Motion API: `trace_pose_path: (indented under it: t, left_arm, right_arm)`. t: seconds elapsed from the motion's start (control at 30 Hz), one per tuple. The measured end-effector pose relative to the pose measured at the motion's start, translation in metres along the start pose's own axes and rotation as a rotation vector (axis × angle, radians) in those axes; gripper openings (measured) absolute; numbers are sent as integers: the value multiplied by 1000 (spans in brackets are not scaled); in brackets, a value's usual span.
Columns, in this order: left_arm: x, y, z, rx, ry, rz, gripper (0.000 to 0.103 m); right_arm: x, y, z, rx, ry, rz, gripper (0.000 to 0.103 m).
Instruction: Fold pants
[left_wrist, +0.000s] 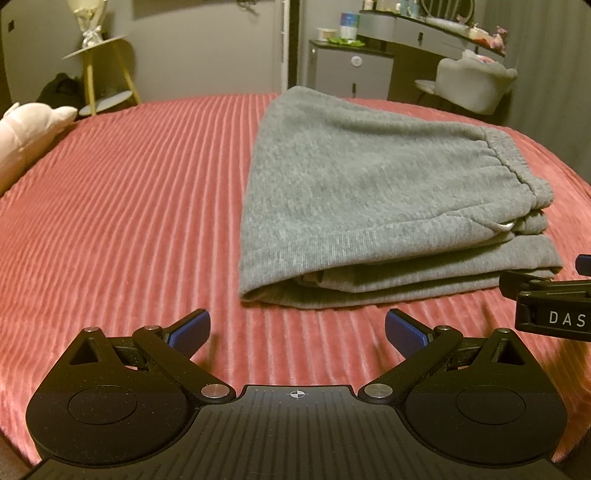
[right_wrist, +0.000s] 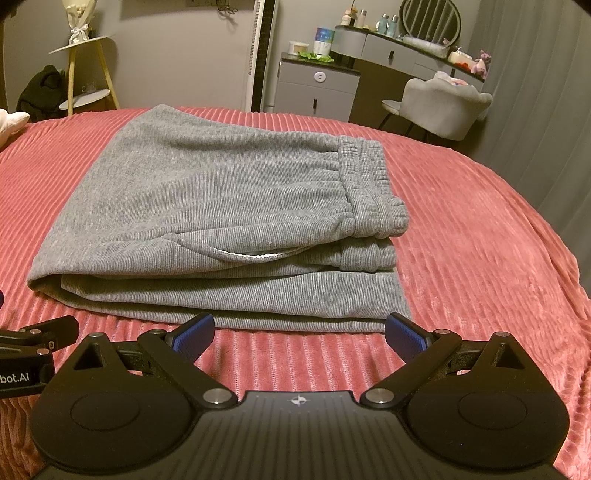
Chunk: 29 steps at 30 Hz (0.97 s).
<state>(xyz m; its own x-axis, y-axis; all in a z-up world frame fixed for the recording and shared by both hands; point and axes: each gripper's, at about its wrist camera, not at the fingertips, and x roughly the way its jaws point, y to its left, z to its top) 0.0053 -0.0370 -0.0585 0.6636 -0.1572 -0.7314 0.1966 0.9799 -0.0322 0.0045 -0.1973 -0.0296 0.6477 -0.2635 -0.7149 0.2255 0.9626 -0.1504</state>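
Honestly, looks nearly done. Grey pants lie folded in compact stack on pink ribbed bed cover, waistband on top at right. Left gripper and right gripper both near stack's front edge, jaws spread wide, holding nothing. Risks: layers look loose at front, so any nudge could slide top layer off; pocket lining peeking out could snag on a jaw; plush cover might drag lower layer.
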Motion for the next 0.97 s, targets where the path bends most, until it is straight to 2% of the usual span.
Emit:
trace_pose_path:
  t: [0.67, 0.97]
  left_arm:
    - [0, 1, 0, -10, 1, -9, 103]
    - [-3, 1, -1, -4, -24, -19, 103]
  right_arm:
    - [-2, 3, 0, -6, -3, -4, 99]
    - [-2, 4, -1, -10, -6, -7, 99]
